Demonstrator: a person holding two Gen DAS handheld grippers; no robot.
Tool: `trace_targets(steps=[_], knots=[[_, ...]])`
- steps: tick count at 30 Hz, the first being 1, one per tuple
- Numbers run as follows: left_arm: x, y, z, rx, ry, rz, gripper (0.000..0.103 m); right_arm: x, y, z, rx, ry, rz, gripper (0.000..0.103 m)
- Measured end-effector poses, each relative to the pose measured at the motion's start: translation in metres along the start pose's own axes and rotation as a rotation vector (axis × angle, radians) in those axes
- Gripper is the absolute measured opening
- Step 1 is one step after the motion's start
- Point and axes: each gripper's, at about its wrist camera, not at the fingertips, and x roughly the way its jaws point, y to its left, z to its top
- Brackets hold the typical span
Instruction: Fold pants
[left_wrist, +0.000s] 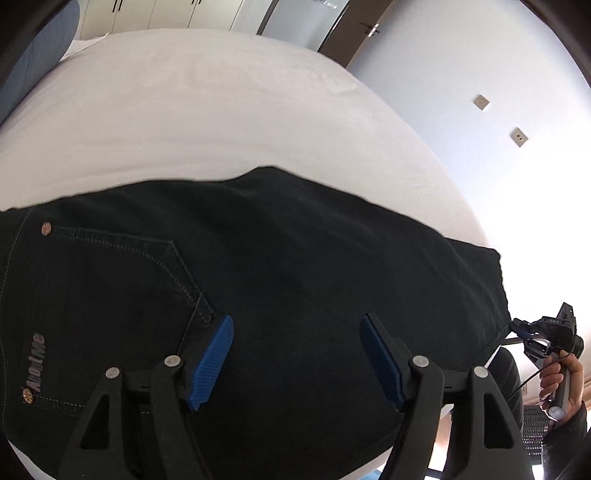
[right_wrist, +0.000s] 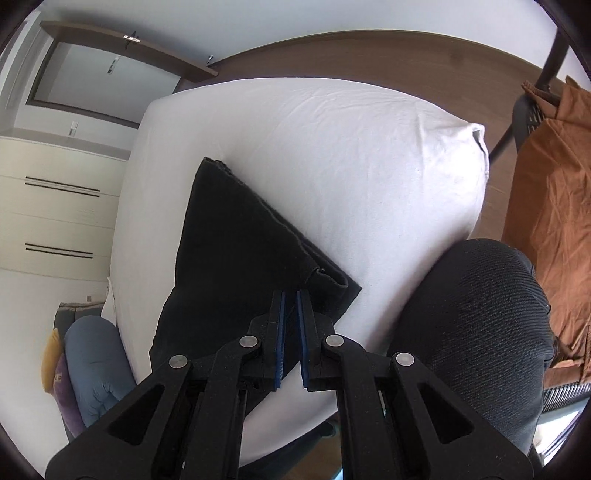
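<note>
**Black pants laid across the white bed, one claw spread, the other nearly closed**

Left wrist view: the left gripper (left_wrist: 297, 363) hovers low over the black pants (left_wrist: 277, 266) with its blue pads (left_wrist: 212, 363) spread wide apart, grasping nothing. The pants lie flat across the white bed (left_wrist: 221, 110), a stitched back pocket (left_wrist: 122, 280) with a copper rivet at the left (a small "AboutMe" label sits near it). At the far right edge, the right gripper (left_wrist: 543, 338) shows in a hand (left_wrist: 561, 384), at the end of the pants.

In the right wrist view the right gripper (right_wrist: 290, 339) has its pads (right_wrist: 279, 354) drawn close, only a thin gap between them; whether cloth is pinched there I cannot tell. The pants (right_wrist: 229, 258) stretch away from it over the bed (right_wrist: 369, 166), their edge layered. An orange cloth (right_wrist: 554, 206) hangs at the right, a blue cushion (right_wrist: 96, 362) sits lower left.
</note>
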Motion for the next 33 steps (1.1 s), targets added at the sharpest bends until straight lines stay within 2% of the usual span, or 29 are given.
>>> trace_targets(steps=[1, 2, 3, 4, 5, 7, 12, 15, 19, 23, 26, 30, 33], knots=[[0.0, 0.016, -0.006, -0.023, 0.024, 0.009, 0.073, 0.001, -0.005, -0.001, 0.011, 0.002, 0.002, 0.019], [0.0, 0.026, -0.011, -0.044, 0.019, -0.018, 0.073, 0.001, -0.008, -0.002, 0.025, 0.003, 0.01, 0.024], [-0.002, 0.03, -0.014, -0.058, 0.002, -0.042, 0.073, -0.003, -0.012, 0.011, 0.038, 0.003, 0.024, 0.039], [-0.002, 0.031, -0.014, -0.069, 0.004, -0.052, 0.073, -0.001, -0.012, 0.011, 0.05, -0.002, 0.032, 0.064], [-0.002, 0.031, -0.014, -0.075, 0.005, -0.056, 0.073, -0.001, -0.013, 0.012, 0.067, -0.011, 0.025, 0.073], [-0.006, 0.033, -0.016, -0.065, 0.009, -0.052, 0.073, -0.014, -0.015, 0.01, 0.075, -0.03, 0.025, 0.074], [-0.001, 0.025, -0.016, -0.062, 0.007, -0.026, 0.073, -0.011, -0.013, 0.01, 0.079, -0.006, 0.033, 0.072], [-0.001, 0.025, -0.017, -0.062, 0.006, -0.022, 0.073, 0.001, -0.017, 0.01, 0.114, 0.022, 0.025, 0.071], [-0.001, 0.025, -0.017, -0.069, 0.007, -0.025, 0.073, 0.015, -0.017, 0.018, 0.137, 0.022, 0.042, 0.067], [-0.002, 0.027, -0.018, -0.071, 0.005, -0.026, 0.073, 0.026, -0.011, 0.023, 0.14, 0.021, 0.049, 0.066], [-0.003, 0.028, -0.018, -0.074, 0.002, -0.03, 0.073, 0.031, -0.017, 0.025, 0.181, 0.009, 0.058, 0.06], [-0.003, 0.028, -0.018, -0.074, 0.002, -0.032, 0.073, 0.03, -0.027, 0.023, 0.251, -0.033, 0.132, 0.049], [-0.003, 0.029, -0.018, -0.078, 0.0, -0.034, 0.073, 0.029, -0.032, 0.019, 0.294, -0.067, 0.18, 0.049]])
